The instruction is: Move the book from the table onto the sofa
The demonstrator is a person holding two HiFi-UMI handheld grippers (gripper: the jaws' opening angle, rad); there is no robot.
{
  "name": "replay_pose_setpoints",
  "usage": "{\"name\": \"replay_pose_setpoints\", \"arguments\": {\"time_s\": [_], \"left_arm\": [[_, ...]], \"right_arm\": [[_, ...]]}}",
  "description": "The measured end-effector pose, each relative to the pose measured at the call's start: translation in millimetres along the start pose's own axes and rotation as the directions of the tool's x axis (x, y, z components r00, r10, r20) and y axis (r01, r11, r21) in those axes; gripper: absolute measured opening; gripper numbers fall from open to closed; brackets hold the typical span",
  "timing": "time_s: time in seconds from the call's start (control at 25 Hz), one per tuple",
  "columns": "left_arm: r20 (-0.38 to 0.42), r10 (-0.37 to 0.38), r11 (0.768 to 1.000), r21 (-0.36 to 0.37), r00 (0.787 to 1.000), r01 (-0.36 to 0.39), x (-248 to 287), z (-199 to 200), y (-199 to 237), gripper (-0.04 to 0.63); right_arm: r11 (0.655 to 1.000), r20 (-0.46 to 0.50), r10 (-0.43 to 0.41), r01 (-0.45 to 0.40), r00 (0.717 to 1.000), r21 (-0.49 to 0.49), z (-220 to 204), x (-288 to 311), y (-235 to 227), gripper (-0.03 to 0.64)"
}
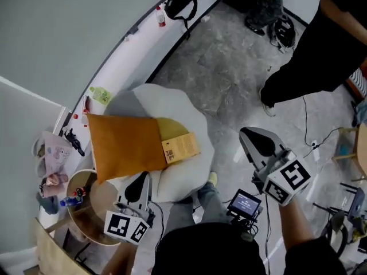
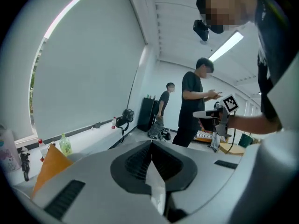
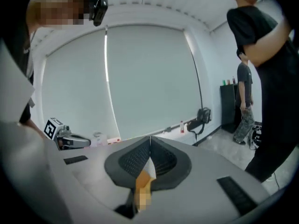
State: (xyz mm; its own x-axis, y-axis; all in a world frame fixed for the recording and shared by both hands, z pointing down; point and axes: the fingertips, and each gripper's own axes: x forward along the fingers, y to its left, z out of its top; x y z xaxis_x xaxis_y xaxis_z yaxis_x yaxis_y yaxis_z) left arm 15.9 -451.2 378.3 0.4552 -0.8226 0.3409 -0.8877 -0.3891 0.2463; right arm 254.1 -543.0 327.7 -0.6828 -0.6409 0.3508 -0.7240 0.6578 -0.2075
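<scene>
Jaws are shut and empty on both the left gripper [image 1: 137, 187] and right gripper [image 1: 257, 142], each held up, tipped slightly down. Mustard-yellow book [image 1: 182, 146] lies flat on the white sofa [image 1: 172, 99], right against an orange cushion [image 1: 123, 145].

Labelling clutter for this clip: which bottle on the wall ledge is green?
The green bottle just beyond the orange cushion; the white bottle farther along the ledge has a red cap.

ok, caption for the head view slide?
Book on the white sofa, beside the orange cushion; left gripper and right gripper shut, empty.
</scene>
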Motion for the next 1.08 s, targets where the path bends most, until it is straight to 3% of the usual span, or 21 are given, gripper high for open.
{"name": "replay_pose_setpoints", "arguments": {"time_s": [0.12,0.24,0.4,0.6,1.08], "left_arm": [[0.126,0.025,0.999,-0.039,0.992,-0.020,-39.4,47.7,-37.0,0.014],[0.254,0.034,0.999,0.032,0.967,-0.044,-54.8,95.8,-58.1,0.014],[0.346,-0.008,0.991,0.126,0.938,-0.038,-51.8,139.9,-76.5,0.014],[0.379,-0.035,0.989,0.148,0.925,-0.023,-53.2,158.1,-95.9,0.014],[0.372,-0.102,0.978,0.206,0.922,0.025,-33.6,172.0,-130.8,0.014]], "right_arm": [[0.999,0.109,-0.027,0.029,0.994,-0.014,43.6,-51.7,24.8,0.014],[0.998,0.207,-0.056,0.062,0.977,-0.024,69.6,-79.6,36.9,0.014],[0.996,0.267,-0.071,0.082,0.961,-0.031,81.9,-91.5,39.9,0.014],[0.994,0.306,-0.078,0.099,0.949,-0.054,87.7,-110.4,44.4,0.014],[0.991,0.352,-0.122,0.135,0.928,-0.012,87.7,-146.4,22.6,0.014]]}}
